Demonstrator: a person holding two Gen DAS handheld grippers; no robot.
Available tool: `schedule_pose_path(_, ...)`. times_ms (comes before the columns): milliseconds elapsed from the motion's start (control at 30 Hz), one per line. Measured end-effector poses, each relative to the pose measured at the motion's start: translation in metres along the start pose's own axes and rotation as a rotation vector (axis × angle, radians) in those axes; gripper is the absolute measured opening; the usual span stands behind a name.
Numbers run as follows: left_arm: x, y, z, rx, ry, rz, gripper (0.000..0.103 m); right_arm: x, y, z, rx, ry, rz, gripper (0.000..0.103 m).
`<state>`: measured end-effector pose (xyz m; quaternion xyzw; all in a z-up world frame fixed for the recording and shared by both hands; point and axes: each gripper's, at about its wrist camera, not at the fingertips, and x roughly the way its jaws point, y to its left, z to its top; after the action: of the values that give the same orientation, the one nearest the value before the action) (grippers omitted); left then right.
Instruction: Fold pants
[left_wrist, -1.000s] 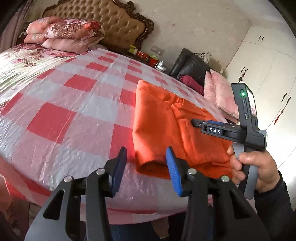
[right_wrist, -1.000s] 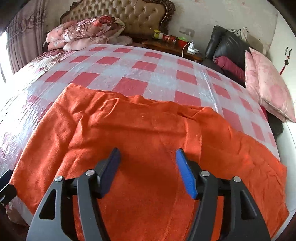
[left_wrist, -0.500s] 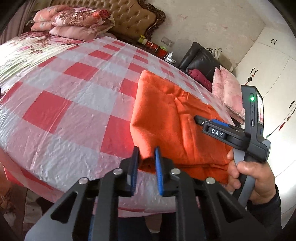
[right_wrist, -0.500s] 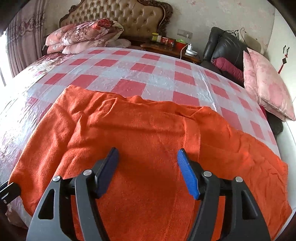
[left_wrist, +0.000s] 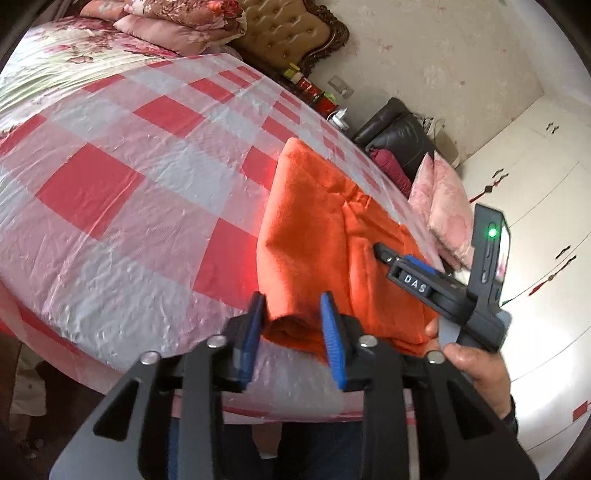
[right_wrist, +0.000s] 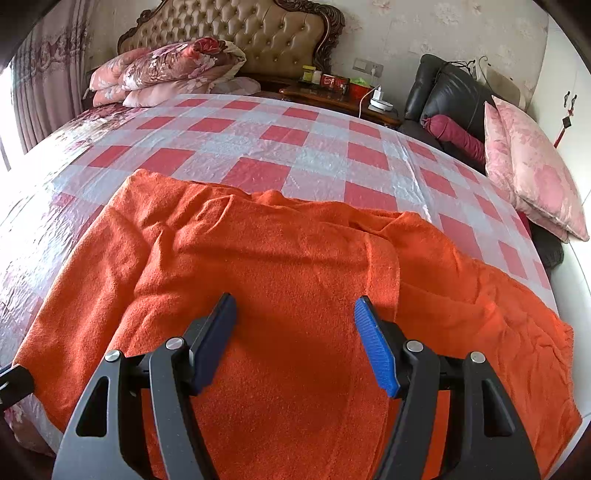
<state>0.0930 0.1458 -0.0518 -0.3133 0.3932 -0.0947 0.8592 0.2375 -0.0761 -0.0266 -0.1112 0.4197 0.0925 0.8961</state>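
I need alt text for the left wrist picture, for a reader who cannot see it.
The left tongs pinch the near corner of orange pants lying on a red-and-white checked bed cover. To the right, a hand holds the right tongs over the pants.

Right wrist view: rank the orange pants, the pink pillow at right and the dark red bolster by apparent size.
1. orange pants, though nearness inflates them
2. pink pillow
3. dark red bolster
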Motion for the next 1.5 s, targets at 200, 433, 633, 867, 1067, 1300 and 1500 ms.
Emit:
schedule_pose_path(200,-0.002,0.005,-0.001,-0.004,-0.016,-0.014,0.011,-0.017,0.006,0.027,-0.028,0.018,-0.015,0.064)
schedule_pose_path(433,-0.006,0.001,-0.004,0.028,-0.048,-0.001,0.010,-0.014,0.078,0.098,-0.122,0.174,0.259,0.063)
schedule_pose_path(633,-0.011,-0.004,-0.006,0.068,-0.074,0.010,0.010,0.032,0.126,0.119,-0.182,0.339,0.226,0.041)
schedule_pose_path(867,-0.017,-0.012,-0.009,0.125,-0.103,0.020,0.010,0.049,0.141,0.116,-0.158,0.370,0.181,0.038)
schedule_pose_path(1067,-0.021,-0.014,-0.012,0.133,-0.107,0.013,0.010,0.052,0.153,0.117,-0.184,0.369,0.158,0.048)
schedule_pose_path(1300,-0.032,-0.009,-0.011,0.128,-0.132,0.002,0.008,0.054,0.143,0.120,-0.198,0.305,0.121,0.014)
schedule_pose_path(1500,-0.046,0.000,-0.003,0.113,-0.168,0.019,0.008,0.048,0.143,0.142,-0.077,0.290,0.264,0.010)
